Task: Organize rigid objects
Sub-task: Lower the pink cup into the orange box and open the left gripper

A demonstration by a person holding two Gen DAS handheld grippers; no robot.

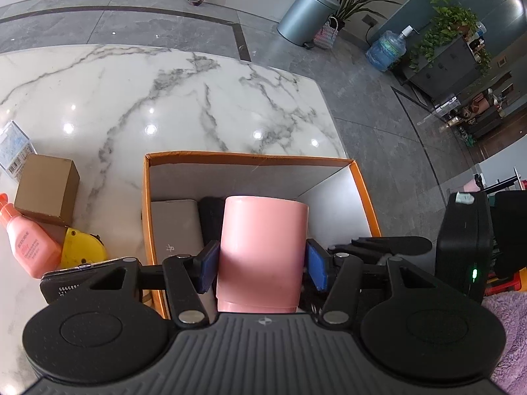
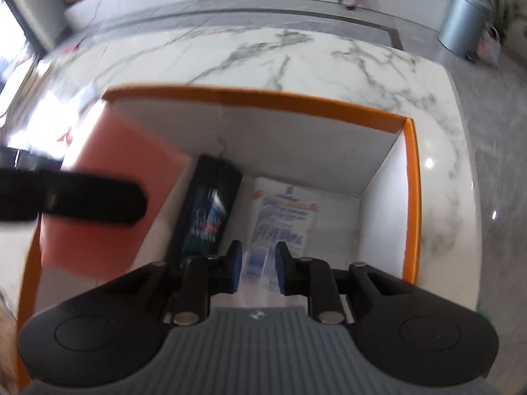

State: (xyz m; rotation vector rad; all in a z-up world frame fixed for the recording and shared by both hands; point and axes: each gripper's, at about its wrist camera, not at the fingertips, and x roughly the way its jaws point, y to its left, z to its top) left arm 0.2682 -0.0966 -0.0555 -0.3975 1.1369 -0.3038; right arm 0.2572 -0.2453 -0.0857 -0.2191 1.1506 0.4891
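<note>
Over the orange-rimmed box (image 1: 364, 197) on the marble counter (image 1: 171, 98), the left gripper (image 1: 262, 265) holds a pink cup (image 1: 262, 250), its blue-padded fingers (image 1: 207, 270) pressed against both sides of the cup's wall. The cup hangs above the box interior, near the left end, where a grey flat case (image 1: 178, 227) and a black item (image 1: 210, 217) already lie. The right gripper (image 2: 258, 271) sits low inside the same box, fingers narrowly parted with nothing clamped between them, directly above a white and blue printed packet (image 2: 283, 220) on the box floor; a dark printed box (image 2: 207, 217) lies just left of it. Still outside on the counter are a brown carton (image 1: 46, 187), an orange-pink bottle (image 1: 28, 243), a yellow tape measure (image 1: 82, 247) and a barcoded pack (image 1: 13, 148). Risk, as judged: the smooth cup is held only by side pressure and could slip or tilt on release, landing on the black item instead of the floor. Both grippers share the box, so contact between them is possible. The right view is motion-blurred, limiting certainty on clearances.
</note>
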